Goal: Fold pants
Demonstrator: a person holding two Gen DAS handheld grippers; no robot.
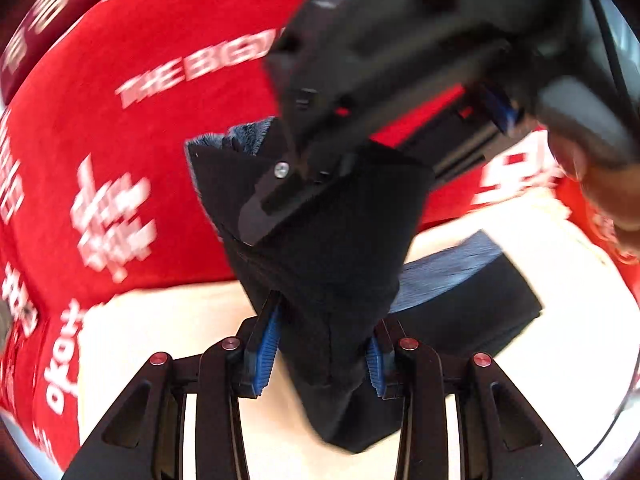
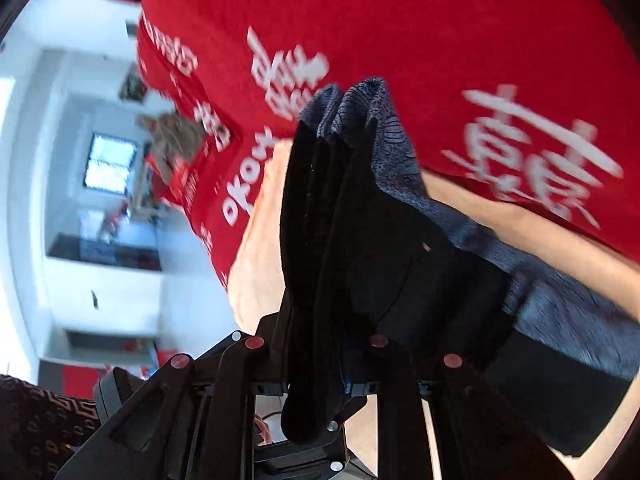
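The left gripper (image 1: 320, 354) pinches a bunched fold of the dark pants (image 1: 332, 240), lifted above the cream surface (image 1: 160, 320). The right gripper (image 2: 316, 384) clamps another fold of the pants (image 2: 360, 220) beside the red cloth (image 2: 400, 20).

Counted: one pair of black fabric pants with blue-grey fleece lining (image 1: 332, 240), and two black claws with blue finger pads, left claw (image 1: 320, 354) and right claw (image 2: 316, 364). One red cloth printed with white lettering (image 1: 132, 128); one cream-coloured sheet (image 1: 168, 332). One window (image 2: 109, 163) in the right wrist view.
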